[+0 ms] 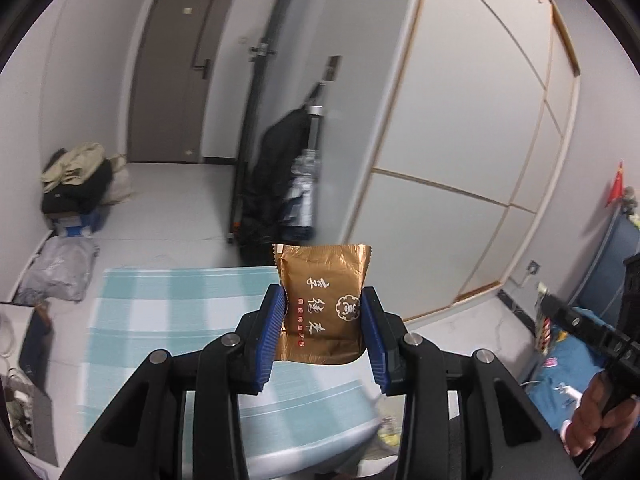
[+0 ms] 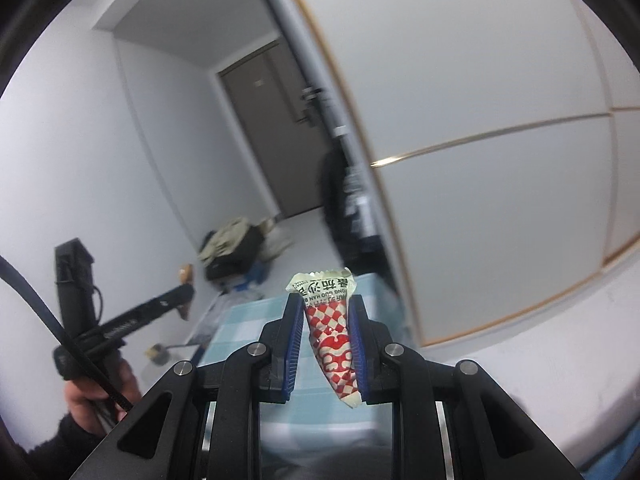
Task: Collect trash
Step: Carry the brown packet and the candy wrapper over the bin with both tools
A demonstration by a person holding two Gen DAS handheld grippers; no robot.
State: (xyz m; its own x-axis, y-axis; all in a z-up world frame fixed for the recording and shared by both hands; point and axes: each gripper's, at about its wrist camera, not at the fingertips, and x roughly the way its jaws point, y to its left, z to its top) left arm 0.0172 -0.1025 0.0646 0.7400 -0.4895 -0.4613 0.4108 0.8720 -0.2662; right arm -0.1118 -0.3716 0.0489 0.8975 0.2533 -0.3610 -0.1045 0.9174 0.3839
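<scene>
My left gripper (image 1: 323, 300) is shut on a gold-brown snack wrapper (image 1: 325, 300) with white and red print, which stands upright between the blue pads. My right gripper (image 2: 325, 312) is shut on a red-and-white checked sauce packet (image 2: 332, 340) whose crumpled pale top sticks up past the fingertips. Both grippers are raised above a table with a teal-and-white checked cloth (image 1: 160, 320). The right gripper's black body (image 1: 588, 332) and the hand holding it show at the right edge of the left wrist view. In the right wrist view the left gripper (image 2: 140, 316) shows from the side with the gold wrapper at its tip.
A pile of clothes and bags (image 1: 78, 178) lies by the wall near a grey door (image 1: 176, 68). Dark garments (image 1: 280, 176) hang beside white wardrobe panels (image 1: 460, 140). A grey bag (image 1: 60, 272) lies on the floor left of the table. Blue cloth with small items (image 1: 568, 368) is at right.
</scene>
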